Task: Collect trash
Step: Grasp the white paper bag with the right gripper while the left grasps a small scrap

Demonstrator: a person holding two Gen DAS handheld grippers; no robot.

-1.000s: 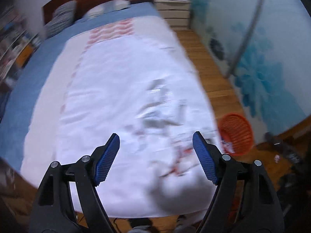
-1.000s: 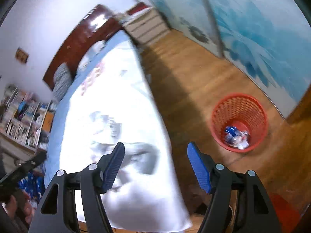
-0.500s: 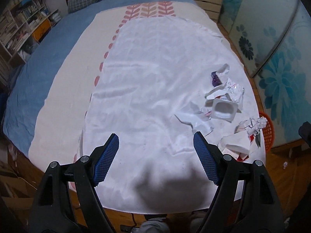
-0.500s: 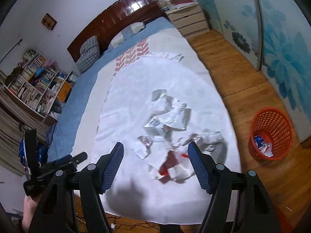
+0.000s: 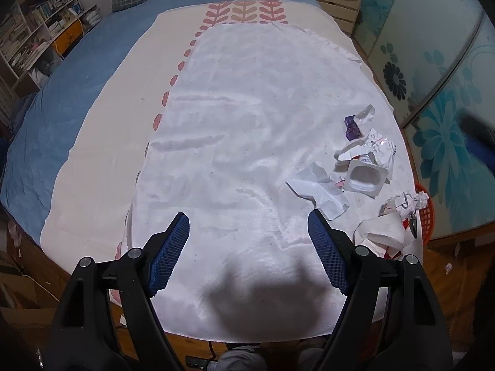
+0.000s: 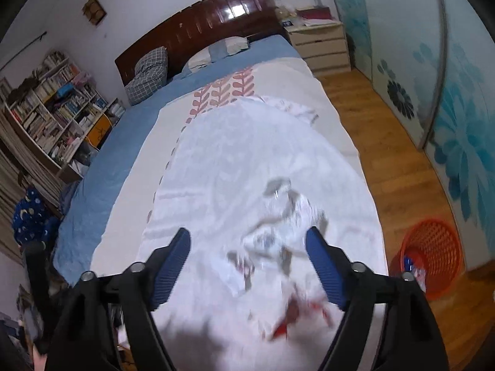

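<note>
Several pieces: trash (image 5: 365, 173) lies scattered on the white sheet (image 5: 247, 123), near the sheet's right edge in the left wrist view.
Cup: a white plastic cup (image 5: 365, 177) lies on its side with its mouth facing the camera, touching the wrappers around it.
Paper: a crumpled white paper (image 5: 318, 190) lies just left of the cup; a folded white piece (image 5: 382, 230) lies nearer the sheet's front corner.
Wrappers: a purple wrapper (image 5: 351, 127) sits beyond the cup, with a clear printed wrapper (image 5: 379, 147) between them.
Right wrist view: the same pile (image 6: 278, 241) is motion-blurred, so single pieces cannot be told apart.
Basket: an orange basket (image 6: 431, 252) stands on the wooden floor (image 6: 396, 167) beside the bed, with some trash already inside.
Left gripper (image 5: 249, 252): fingers spread wide and holding nothing, above bare sheet, left of the trash.
Right gripper (image 6: 247, 267): fingers spread wide and holding nothing, above the blurred pile; touching it or not cannot be told.
Bed: a blue cover (image 6: 123, 160), pillows (image 6: 148, 75) and a dark wooden headboard (image 6: 201, 27) lie beyond the sheet.
Room: a bookshelf (image 6: 52, 108) stands on the left, a pale dresser (image 6: 321, 44) beside the headboard.
</note>
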